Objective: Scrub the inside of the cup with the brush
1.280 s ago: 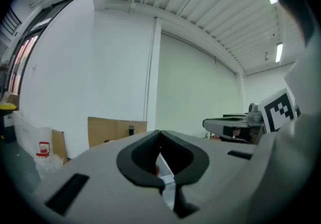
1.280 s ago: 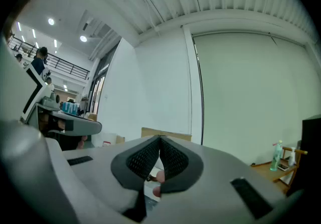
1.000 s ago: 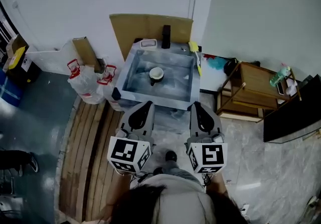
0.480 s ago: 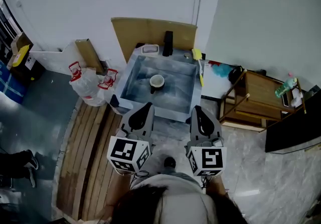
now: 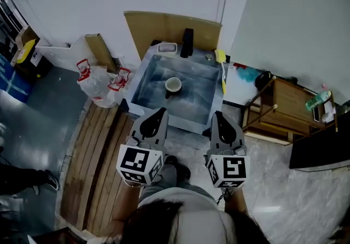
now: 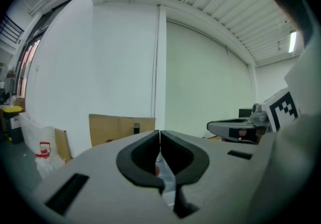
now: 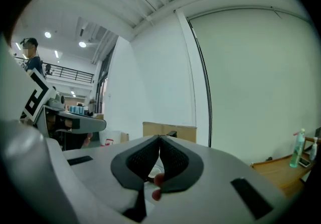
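Moved nearer sink [image 5: 143, 81] | kept left gripper [image 5: 159, 111] and right gripper [image 5: 217, 114] closed, holding nothing | saw cup [image 5: 173, 85] at 12 o'clock, untouched | judged scrubbing not yet begun

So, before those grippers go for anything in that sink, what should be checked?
1. Cup sits in the sink, opening up: ok.
2. Brush located: cannot tell; a yellow-headed tool lies on the sink's right rim and is probably it.
3. Left gripper empty: ok, nothing between its jaws.
4. Right gripper empty: ok.
5. Jaws open for a grab: not ok, both pairs are together.
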`<state>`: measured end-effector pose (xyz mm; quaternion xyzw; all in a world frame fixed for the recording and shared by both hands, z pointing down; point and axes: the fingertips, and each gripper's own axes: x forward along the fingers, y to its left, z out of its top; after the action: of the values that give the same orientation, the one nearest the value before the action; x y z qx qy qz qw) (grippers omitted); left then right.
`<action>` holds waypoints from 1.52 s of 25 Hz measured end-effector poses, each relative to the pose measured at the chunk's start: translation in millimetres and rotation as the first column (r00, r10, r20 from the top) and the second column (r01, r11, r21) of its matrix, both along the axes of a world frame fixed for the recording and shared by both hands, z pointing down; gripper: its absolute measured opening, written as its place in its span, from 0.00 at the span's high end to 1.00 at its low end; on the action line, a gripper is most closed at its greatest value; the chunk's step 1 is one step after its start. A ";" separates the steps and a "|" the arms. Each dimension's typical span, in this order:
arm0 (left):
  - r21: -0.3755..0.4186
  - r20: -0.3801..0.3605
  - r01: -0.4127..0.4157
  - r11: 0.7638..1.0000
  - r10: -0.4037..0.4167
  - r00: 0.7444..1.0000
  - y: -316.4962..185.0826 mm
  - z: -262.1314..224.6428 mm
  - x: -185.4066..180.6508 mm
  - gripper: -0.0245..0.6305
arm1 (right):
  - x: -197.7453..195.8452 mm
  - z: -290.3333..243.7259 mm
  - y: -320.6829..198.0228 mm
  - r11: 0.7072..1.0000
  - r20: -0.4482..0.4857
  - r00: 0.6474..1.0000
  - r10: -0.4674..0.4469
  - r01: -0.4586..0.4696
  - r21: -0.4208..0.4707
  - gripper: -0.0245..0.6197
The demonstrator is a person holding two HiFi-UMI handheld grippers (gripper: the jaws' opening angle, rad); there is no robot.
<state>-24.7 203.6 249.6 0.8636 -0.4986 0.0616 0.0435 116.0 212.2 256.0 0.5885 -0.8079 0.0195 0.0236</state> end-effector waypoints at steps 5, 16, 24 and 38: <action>-0.022 0.005 0.016 1.000 -0.016 1.000 -14.1 11.2 -3.7 0.95 | -1.1 10.2 -14.5 1.000 -0.046 0.999 -0.010 0.009 -0.027 0.92; -0.072 0.004 0.012 0.997 -0.012 1.000 -58.7 37.9 -8.6 0.95 | 2.3 23.6 -59.3 0.998 -0.059 0.998 -0.005 0.002 -0.064 0.92; -0.134 0.018 -0.006 0.991 0.008 1.000 -98.7 65.9 -19.5 0.95 | 1.0 39.1 -97.6 0.993 -0.090 0.996 0.010 -0.020 -0.115 0.92; -0.291 0.042 -0.042 0.956 0.057 0.998 -154.1 129.3 -38.8 0.95 | -13.1 71.2 -158.0 0.976 -0.143 0.990 0.001 -0.032 -0.217 0.92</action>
<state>-63.5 49.5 378.9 0.8583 -0.4634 0.1563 0.1556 102.9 54.2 327.1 0.5888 -0.7923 0.0663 0.1455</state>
